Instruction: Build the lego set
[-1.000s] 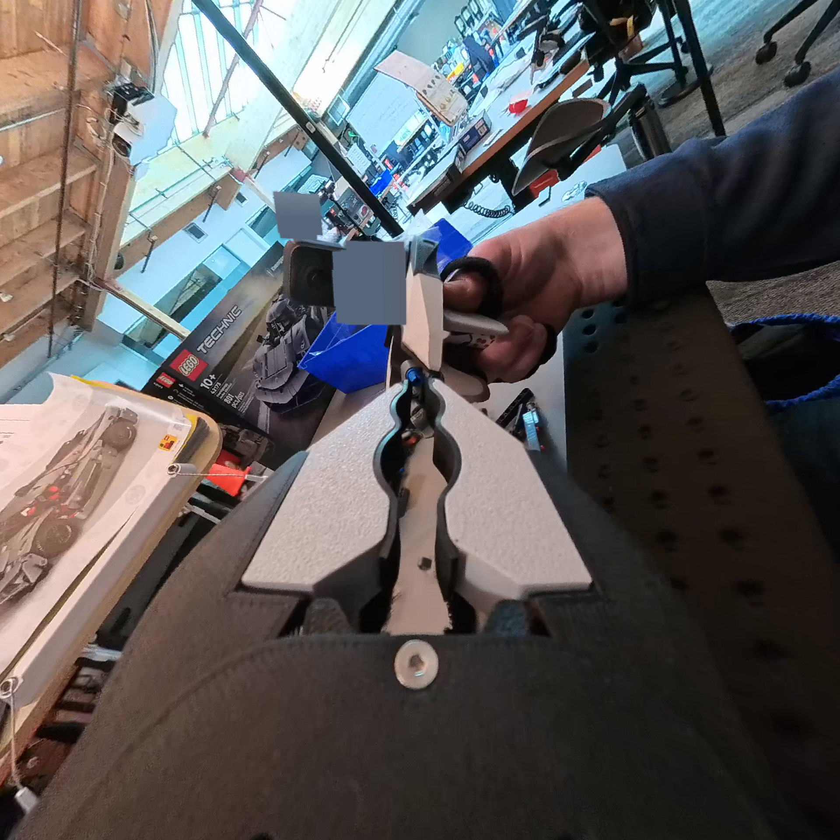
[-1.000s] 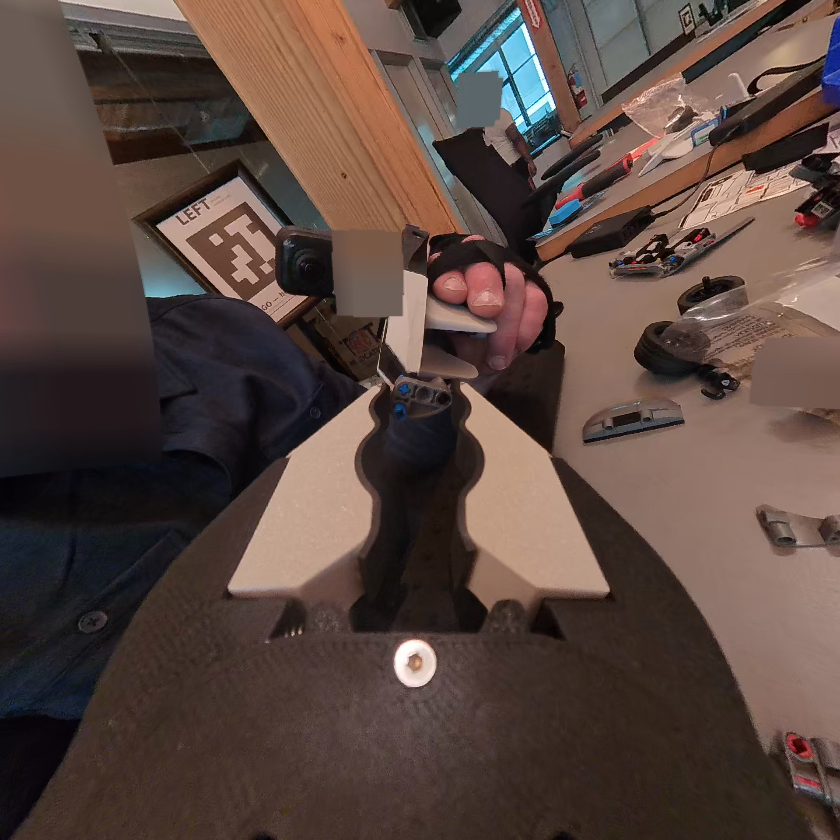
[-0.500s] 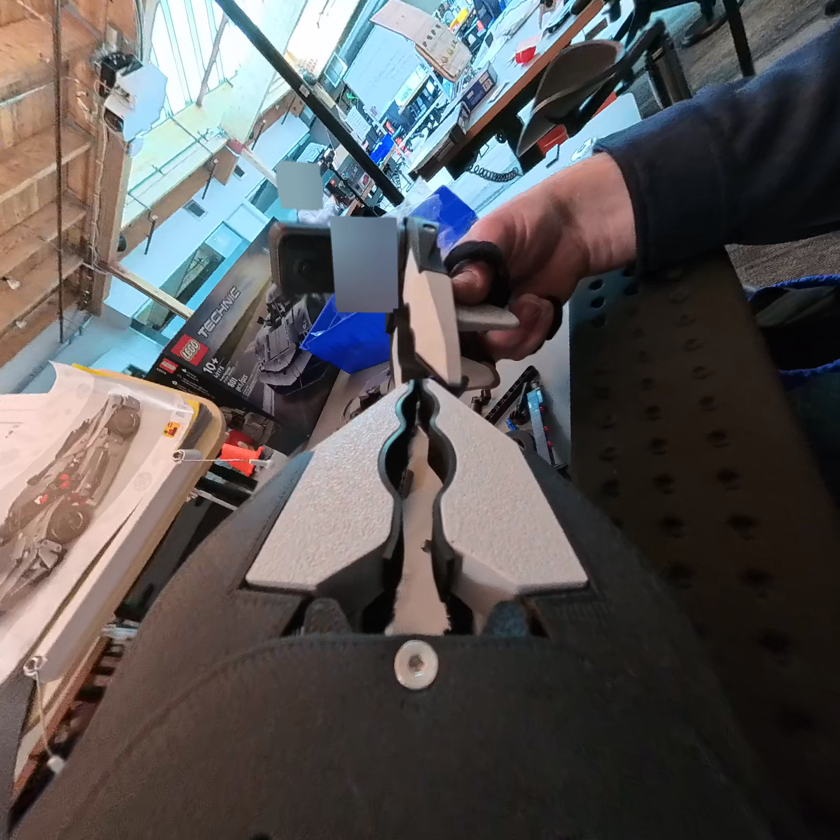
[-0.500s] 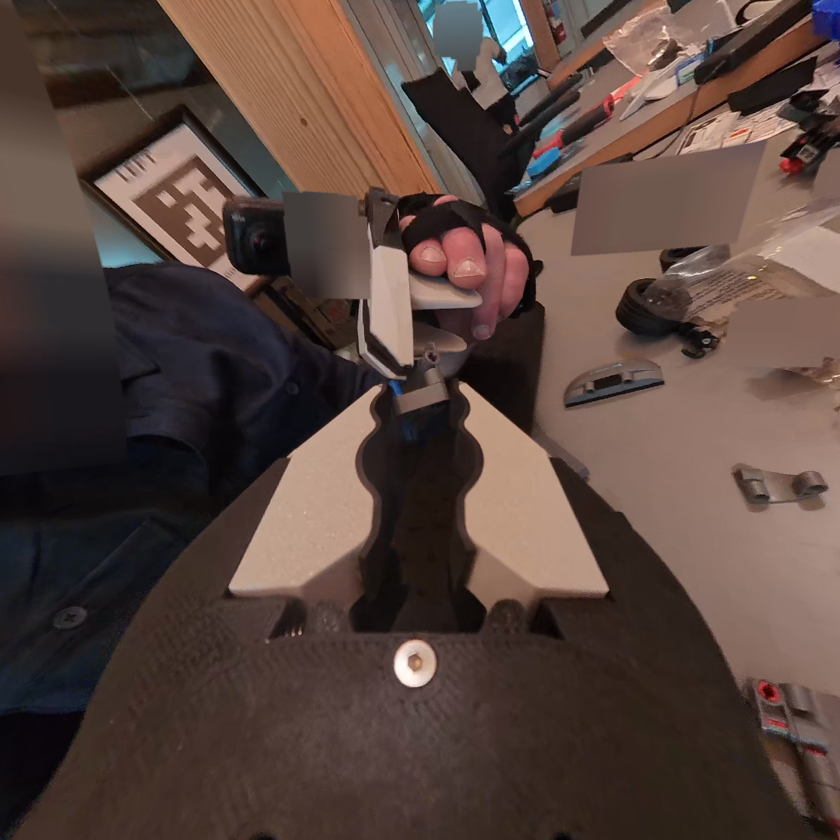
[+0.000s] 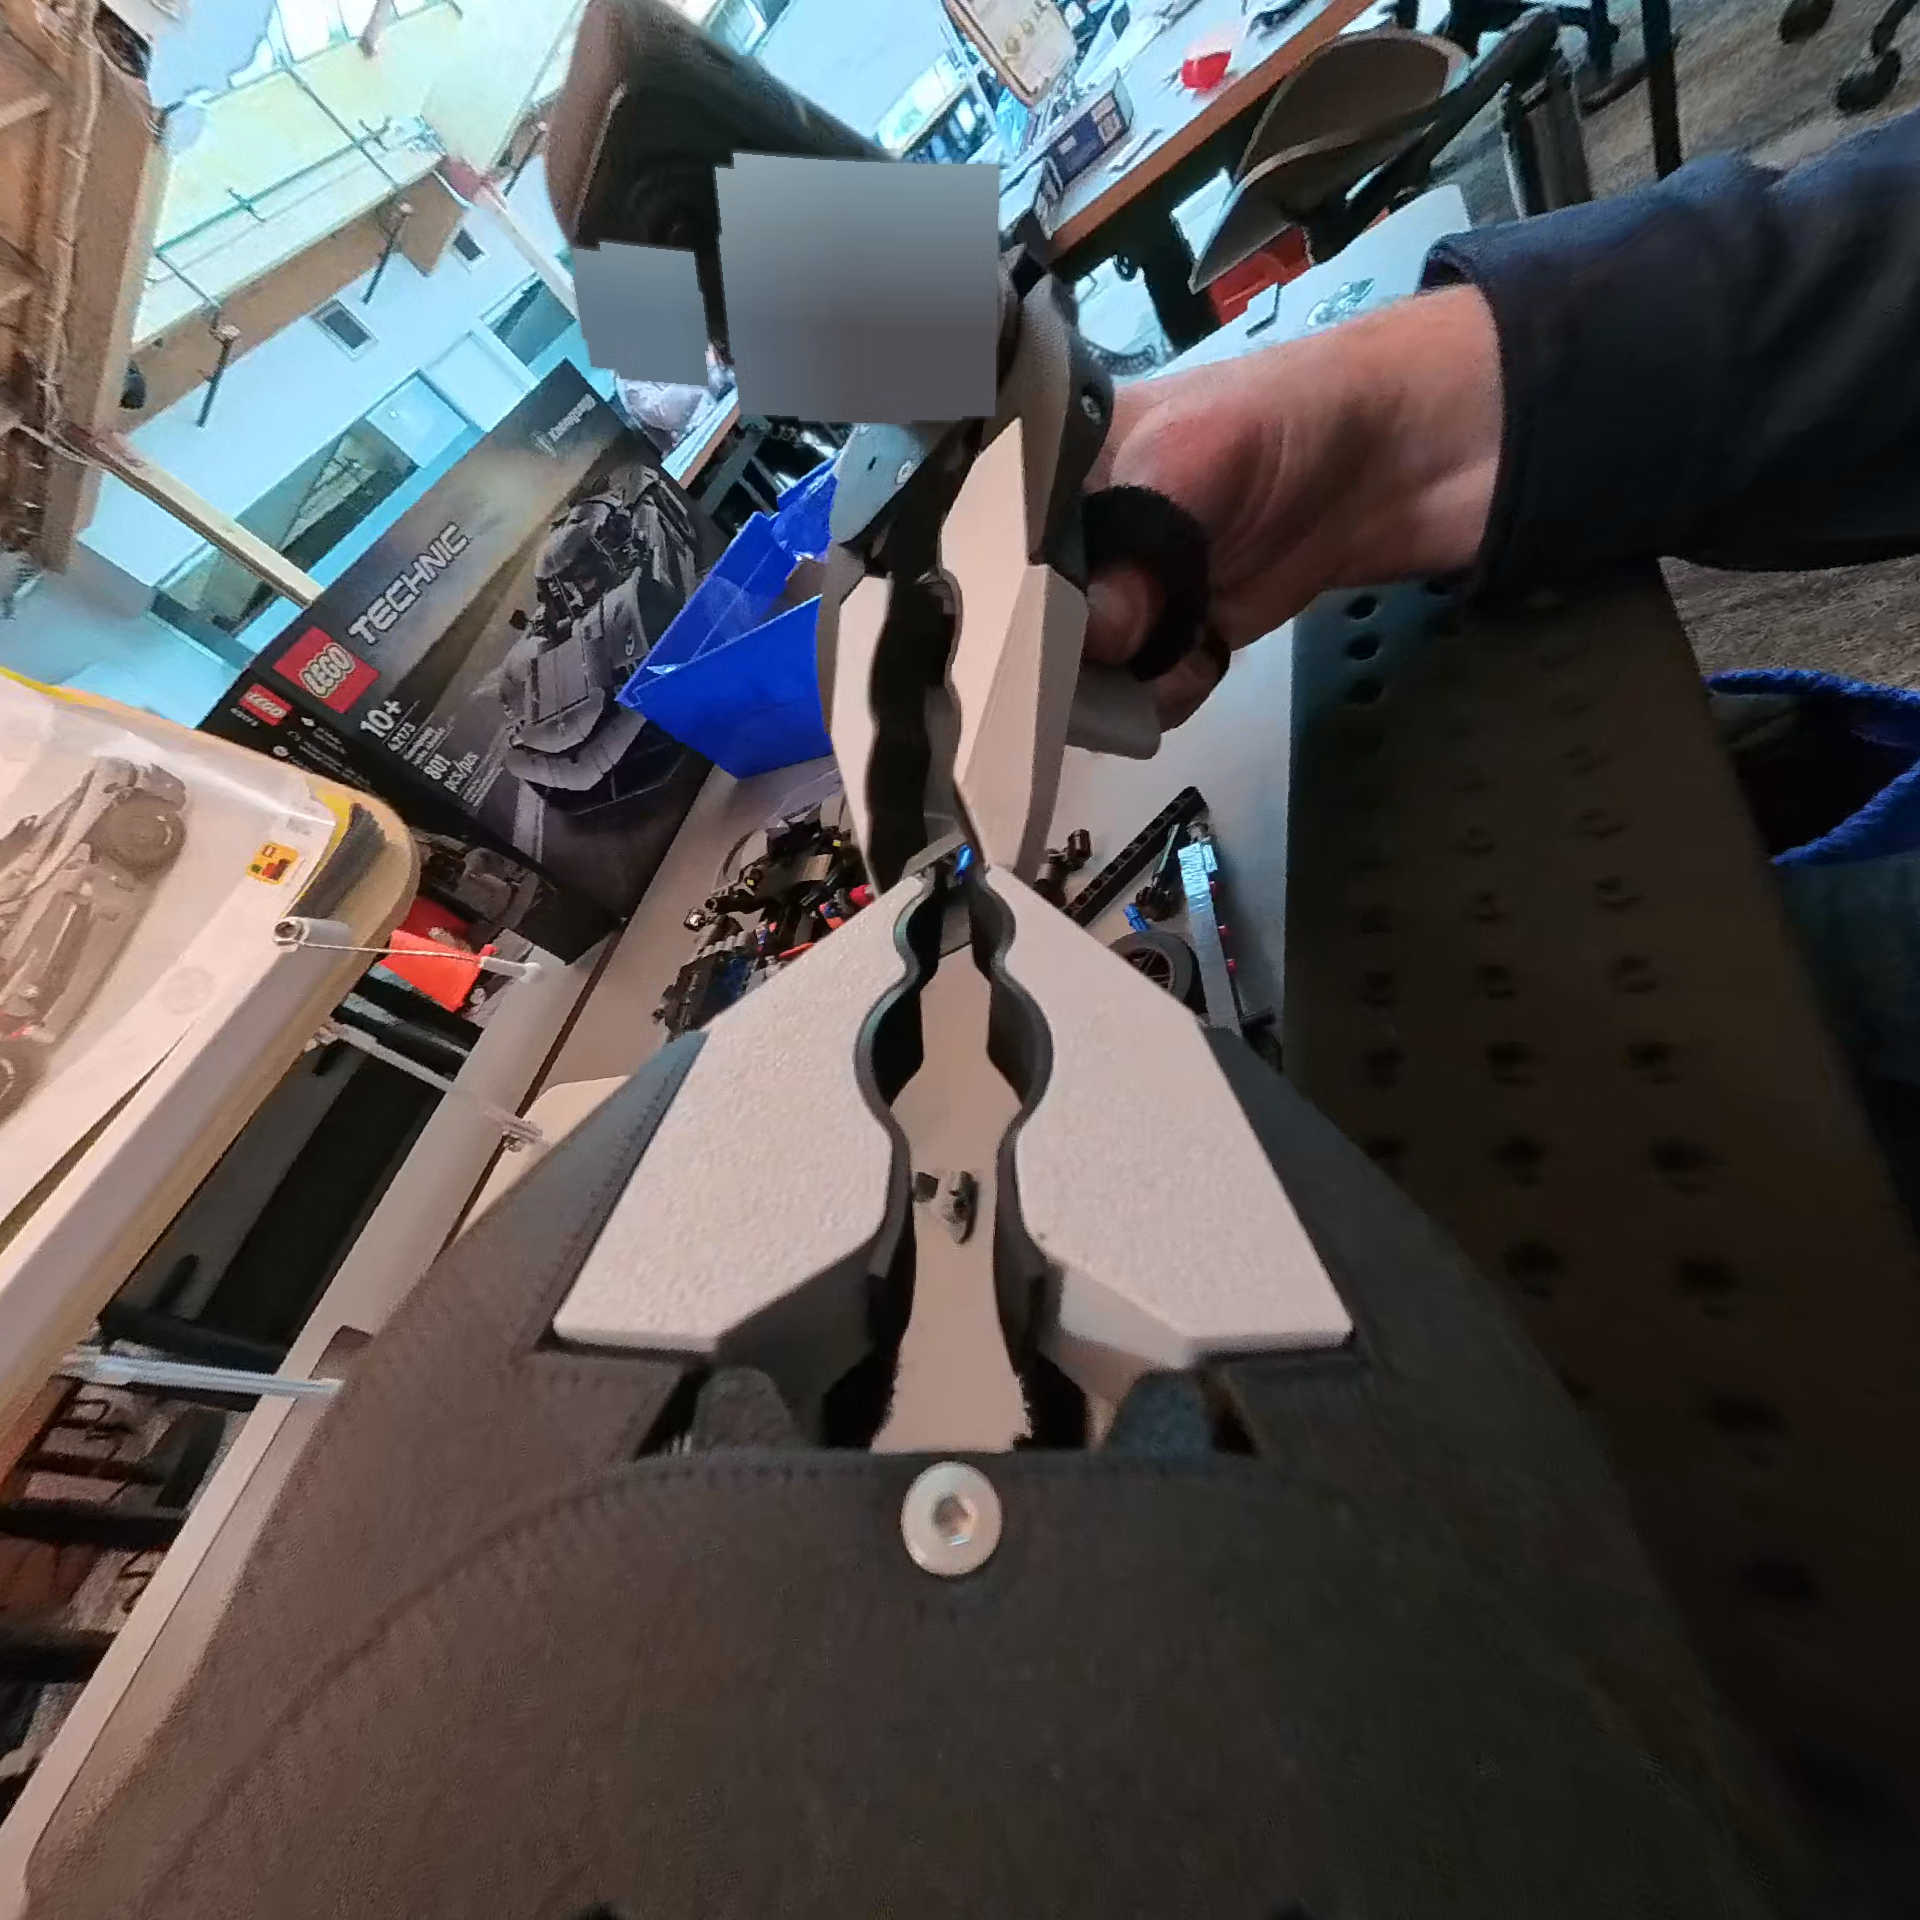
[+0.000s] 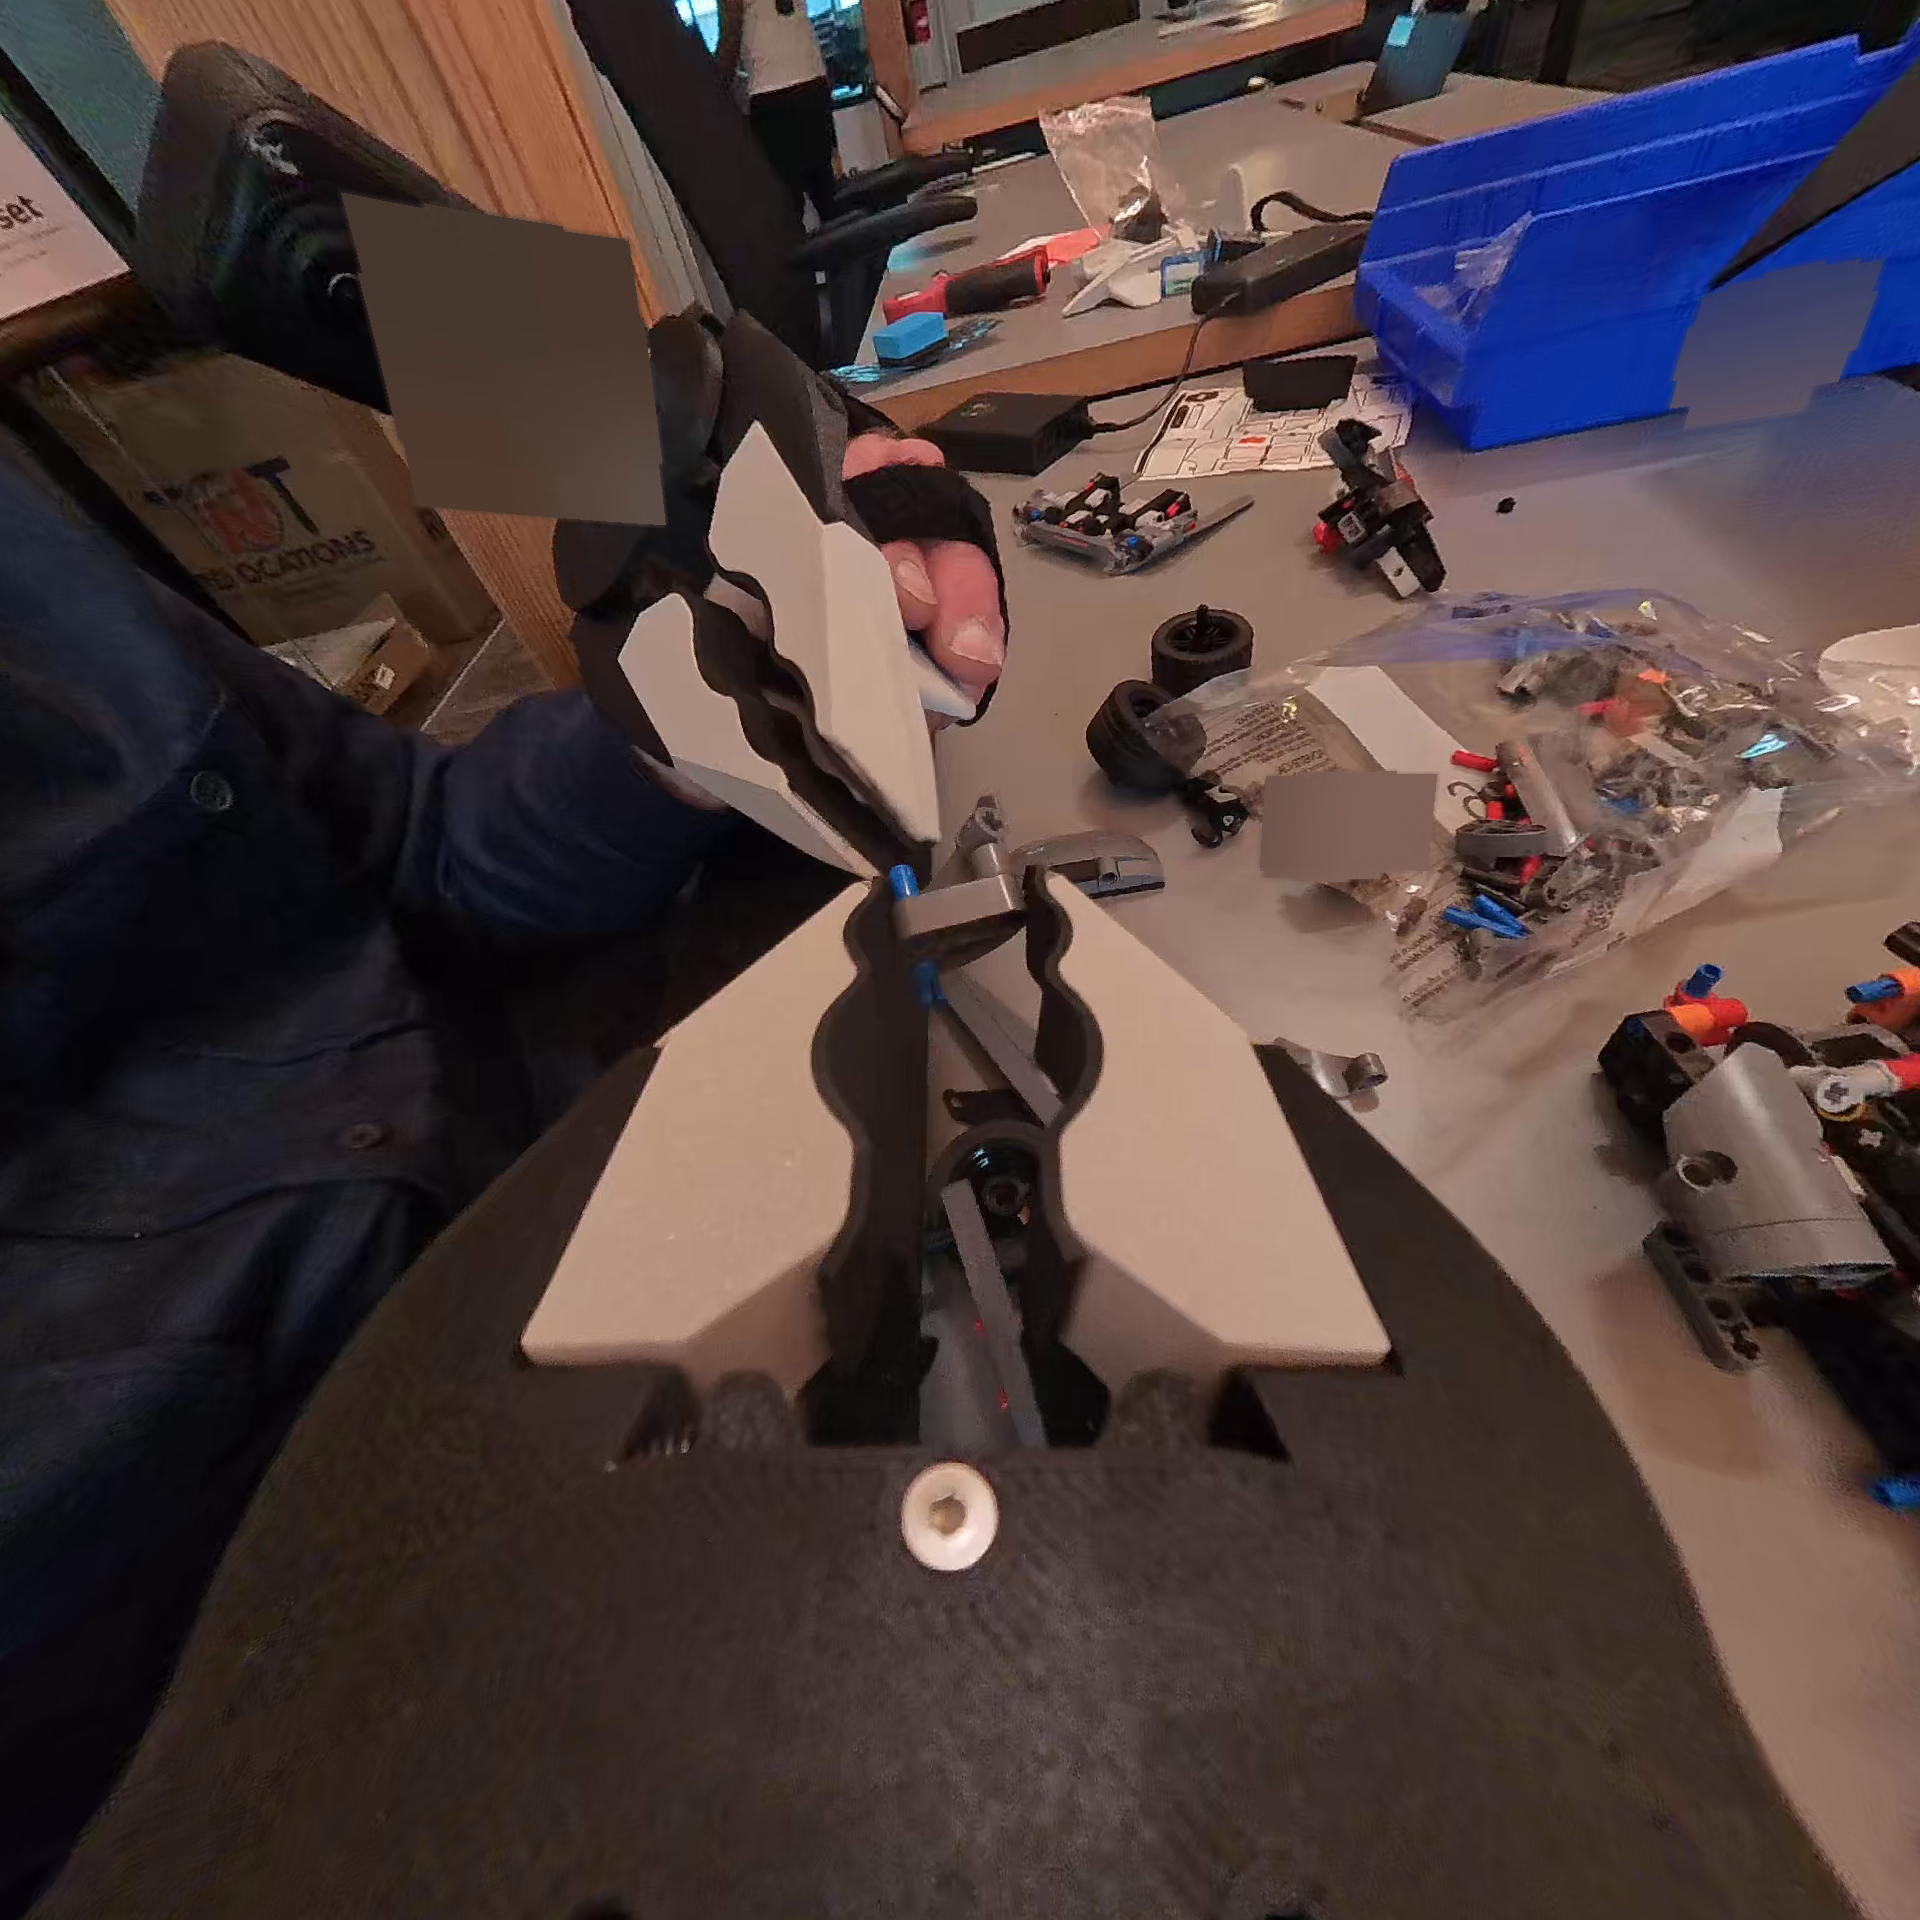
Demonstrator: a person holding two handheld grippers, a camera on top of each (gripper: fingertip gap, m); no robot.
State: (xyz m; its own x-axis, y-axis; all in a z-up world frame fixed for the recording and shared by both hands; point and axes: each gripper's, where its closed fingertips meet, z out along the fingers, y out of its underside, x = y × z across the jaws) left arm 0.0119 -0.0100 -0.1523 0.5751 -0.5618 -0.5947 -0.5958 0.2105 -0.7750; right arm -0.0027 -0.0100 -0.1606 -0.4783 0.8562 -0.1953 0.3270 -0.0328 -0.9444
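Above the grey worktop [image 6: 1382, 1049], the two grippers meet tip to tip. The right gripper [image 6: 961, 899] has its fingers clenched on a small grey lego piece [image 6: 956, 906], which sits crosswise at the very tips with a blue pin [image 6: 902, 883] sticking out on its left end and a thin grey axle [image 6: 982, 831] rising from it. The left gripper [image 5: 951, 894] comes in against that blue pin; its fingers are drawn nearly together, with only a narrow gap at the tips, and whether they actually pinch the pin or the piece cannot be told from either view. In the left wrist view the piece shows only as a sliver of grey and blue [image 5: 958, 864] where both sets of tips converge. Each gripper is held by a hand: the right hand [image 5: 1299, 499] in a dark blue sleeve, the left hand [image 6: 940, 582] with a black strap across it. On the worktop to the right lie a clear bag of loose parts [image 6: 1590, 790], two black wheels [image 6: 1174, 686], a curved grey panel [image 6: 1101, 857] just beyond the fingertips, a partly built grey and black chassis [image 6: 1766, 1174] with orange and blue connectors, and two small sub-assemblies [image 6: 1127, 514] farther back near a blue bin [image 6: 1621, 239]. The set's dark box [image 5: 499, 675] leans at the far side beside an open instruction booklet [image 5: 114, 894].
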